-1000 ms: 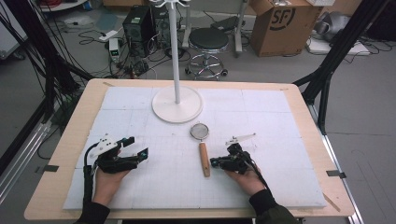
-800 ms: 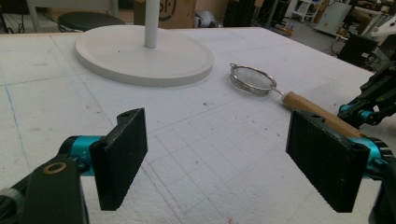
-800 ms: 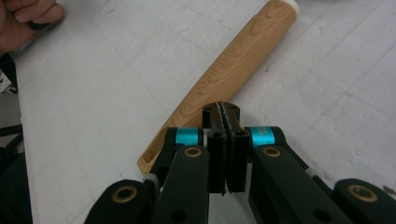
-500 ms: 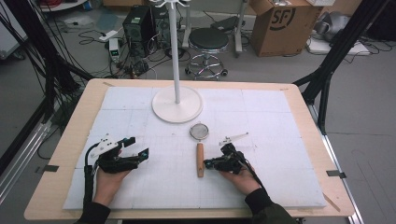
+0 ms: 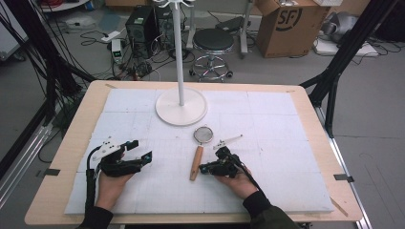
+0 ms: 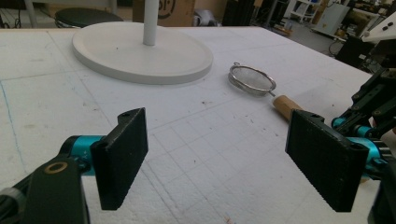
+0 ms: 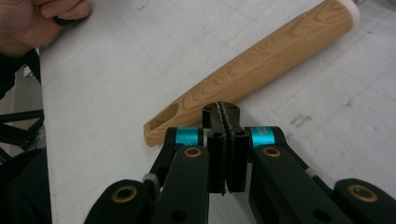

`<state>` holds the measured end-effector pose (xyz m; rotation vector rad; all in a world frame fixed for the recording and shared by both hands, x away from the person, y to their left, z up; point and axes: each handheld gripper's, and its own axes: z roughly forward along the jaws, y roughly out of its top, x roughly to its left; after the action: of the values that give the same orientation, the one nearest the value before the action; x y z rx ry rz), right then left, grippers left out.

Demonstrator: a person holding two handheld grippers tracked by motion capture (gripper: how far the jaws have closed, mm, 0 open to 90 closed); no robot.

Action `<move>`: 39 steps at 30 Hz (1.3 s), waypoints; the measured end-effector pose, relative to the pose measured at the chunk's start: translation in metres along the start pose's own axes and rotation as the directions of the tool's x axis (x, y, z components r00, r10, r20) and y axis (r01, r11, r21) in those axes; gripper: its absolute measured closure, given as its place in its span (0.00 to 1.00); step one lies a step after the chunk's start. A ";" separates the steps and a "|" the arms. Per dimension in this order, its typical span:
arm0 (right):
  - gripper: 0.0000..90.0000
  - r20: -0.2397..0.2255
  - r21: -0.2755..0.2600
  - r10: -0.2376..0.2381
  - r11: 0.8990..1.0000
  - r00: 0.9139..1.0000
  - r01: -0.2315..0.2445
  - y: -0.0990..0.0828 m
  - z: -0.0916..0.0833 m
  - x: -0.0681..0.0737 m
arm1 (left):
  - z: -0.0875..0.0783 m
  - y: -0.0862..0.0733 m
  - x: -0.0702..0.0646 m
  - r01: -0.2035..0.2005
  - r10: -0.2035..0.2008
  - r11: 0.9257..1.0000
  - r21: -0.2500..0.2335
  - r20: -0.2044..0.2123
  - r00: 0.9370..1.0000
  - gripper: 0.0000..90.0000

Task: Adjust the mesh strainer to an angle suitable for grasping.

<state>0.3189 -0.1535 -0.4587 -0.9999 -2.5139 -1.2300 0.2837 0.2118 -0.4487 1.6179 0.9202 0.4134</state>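
The right tongs (image 5: 206,168), low in the middle of the high view, are pinched fully together with nothing between the pads; in the right gripper view the closed tips sit against or just short of the near end of the wooden handle (image 7: 252,72), and I cannot tell whether they touch it. Held shut like that and aimed sideways at the wood, they look set to nudge the handle rather than grasp it. The left tongs (image 5: 139,150), at the lower left, stand wide and empty, resting on the white foam mat (image 5: 286,191) that covers the tabletop (image 5: 57,191), well apart from the work, as if waiting their turn. The thing in hand is a small strainer (image 5: 204,134): its round mesh bowl lies just below centre in the high view, the handle running down from it towards the right tongs. The bowl lies flat on the mat, and nothing shows in it in the left gripper view, where it sits upper right of centre (image 6: 251,78). Just above it is the round white base of a pole stand (image 5: 181,106), near but not touching. Beyond the tabletop are a stool (image 5: 213,40) and a cardboard box (image 5: 286,24) on the floor.
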 end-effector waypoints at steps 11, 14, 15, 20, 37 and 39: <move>0.99 -0.009 0.006 -0.028 1.000 1.000 0.028 0.008 0.013 0.008 | 0.000 0.000 0.000 0.000 0.000 1.000 0.002 -0.003 1.000 0.24; 0.99 -0.014 0.010 -0.026 1.000 1.000 0.026 0.008 0.013 0.009 | 0.000 0.000 0.000 0.000 0.000 1.000 0.000 -0.003 1.000 0.24; 0.99 -0.013 0.010 -0.025 1.000 1.000 0.025 0.009 0.014 0.009 | 0.000 0.000 0.001 0.001 -0.001 1.000 -0.001 -0.004 1.000 0.24; 0.99 -0.015 0.011 -0.032 0.999 0.999 0.032 0.012 0.019 0.011 | 0.000 0.000 0.001 0.001 -0.001 1.000 -0.002 -0.005 1.000 0.25; 0.99 -0.015 -0.077 0.008 0.997 1.000 -0.009 0.032 0.012 0.000 | -0.003 0.000 0.002 0.017 -0.017 1.000 -0.016 0.002 1.000 0.25; 0.99 -0.016 -0.085 0.013 0.996 1.000 -0.014 0.041 0.011 -0.004 | -0.003 0.000 0.002 0.016 -0.016 1.000 -0.016 -0.001 1.000 0.25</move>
<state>0.3500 -0.1293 -0.4412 -1.0205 -2.4583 -1.3456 0.2835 0.2152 -0.4482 1.5951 0.9276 0.4098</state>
